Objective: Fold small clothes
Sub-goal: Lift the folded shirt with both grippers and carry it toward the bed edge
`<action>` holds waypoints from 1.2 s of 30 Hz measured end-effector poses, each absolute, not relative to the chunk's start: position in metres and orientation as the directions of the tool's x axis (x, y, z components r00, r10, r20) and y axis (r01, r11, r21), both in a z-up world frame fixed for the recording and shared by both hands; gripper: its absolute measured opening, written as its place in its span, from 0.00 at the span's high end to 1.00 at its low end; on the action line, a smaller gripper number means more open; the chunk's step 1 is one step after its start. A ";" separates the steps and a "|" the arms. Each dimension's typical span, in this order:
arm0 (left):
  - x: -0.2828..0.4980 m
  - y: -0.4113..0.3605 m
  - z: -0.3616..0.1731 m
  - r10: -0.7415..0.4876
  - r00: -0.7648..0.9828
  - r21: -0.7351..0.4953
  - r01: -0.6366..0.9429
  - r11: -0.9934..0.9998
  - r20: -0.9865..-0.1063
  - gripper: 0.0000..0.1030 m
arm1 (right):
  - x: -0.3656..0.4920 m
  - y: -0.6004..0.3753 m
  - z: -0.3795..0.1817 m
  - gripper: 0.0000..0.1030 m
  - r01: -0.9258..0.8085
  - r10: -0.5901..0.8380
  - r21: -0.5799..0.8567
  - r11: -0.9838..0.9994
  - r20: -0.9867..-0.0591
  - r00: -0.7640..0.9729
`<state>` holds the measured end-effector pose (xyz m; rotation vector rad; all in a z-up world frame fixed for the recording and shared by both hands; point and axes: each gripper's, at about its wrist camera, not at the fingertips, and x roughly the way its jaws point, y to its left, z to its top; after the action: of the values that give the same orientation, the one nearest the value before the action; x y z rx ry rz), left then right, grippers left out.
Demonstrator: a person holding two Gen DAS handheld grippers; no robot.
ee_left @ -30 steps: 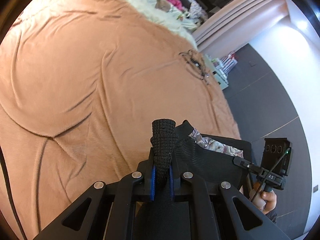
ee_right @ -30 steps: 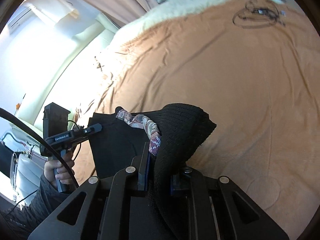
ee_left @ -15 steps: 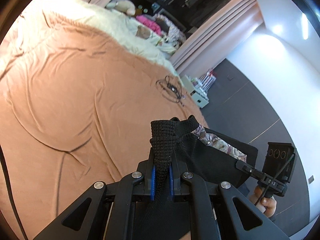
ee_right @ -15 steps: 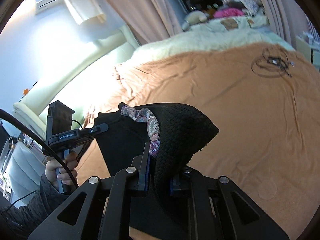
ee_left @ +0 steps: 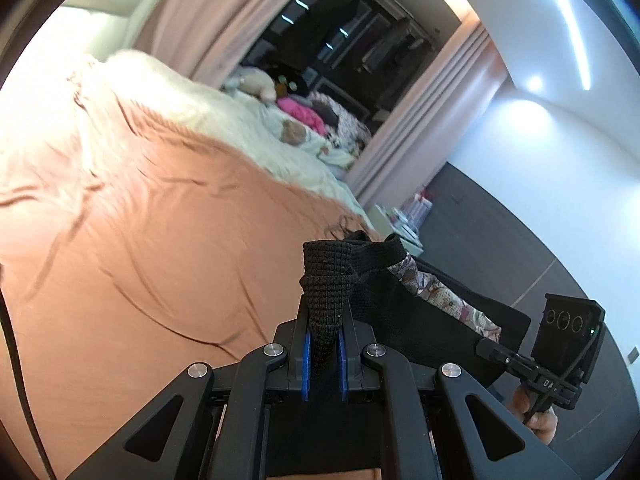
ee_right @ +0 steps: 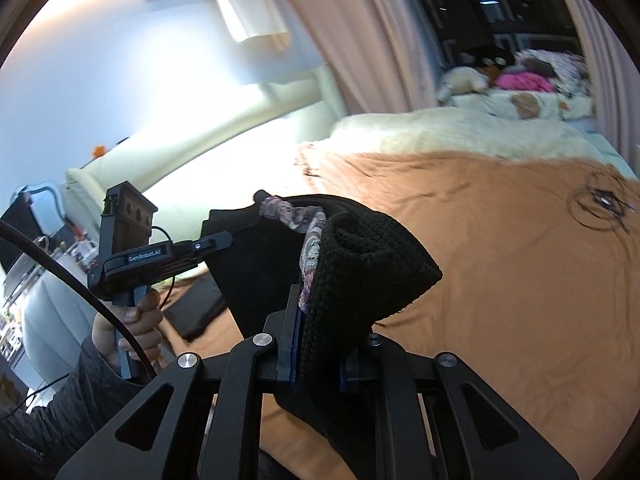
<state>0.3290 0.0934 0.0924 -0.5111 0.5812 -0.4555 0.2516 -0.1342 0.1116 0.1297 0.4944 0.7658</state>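
Observation:
A small black knit garment [ee_left: 416,320] with a floral patterned band [ee_left: 444,300] hangs stretched between my two grippers, lifted above the orange bedspread [ee_left: 140,240]. My left gripper [ee_left: 323,344] is shut on one black knit corner. My right gripper [ee_right: 316,344] is shut on the other corner, where the knit bunches into a thick fold [ee_right: 360,264] beside the floral band [ee_right: 308,236]. Each view shows the other gripper: the right gripper at the far right of the left wrist view [ee_left: 496,354], the left gripper at the left of the right wrist view [ee_right: 216,242].
A tangled black cable [ee_right: 600,204] lies on the bedspread [ee_right: 500,260] to the right. A white fluffy blanket [ee_right: 440,132] and a pile of clothes and soft toys [ee_left: 296,116] lie at the far end. Curtains [ee_right: 360,32] hang behind. A dark flat object [ee_right: 196,308] lies near the bed's left edge.
Both grippers have lifted and tilted upward with the garment held between them. The views now show more of the room and curtains and less of the bedspread.

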 end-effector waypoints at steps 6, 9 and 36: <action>0.299 0.164 0.116 -0.453 0.805 -0.534 0.209 0.820 -0.382 0.90 | 0.252 -0.082 0.110 0.90 -0.701 0.748 0.280 0.656 -0.366 0.554; 0.284 0.203 0.122 -0.409 0.828 -0.521 0.173 0.836 -0.383 0.90 | 0.254 -0.057 0.110 0.90 -0.725 0.769 0.282 0.628 -0.363 0.526; 0.197 0.474 0.137 0.120 0.859 -0.243 -0.270 0.932 -0.498 0.90 | 0.366 0.147 0.056 0.90 -0.890 0.896 0.326 0.320 -0.410 0.172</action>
<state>0.1969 0.4739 0.1370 -0.3131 0.4977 0.2083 0.3656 0.1473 0.0557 0.0127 0.5913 1.2673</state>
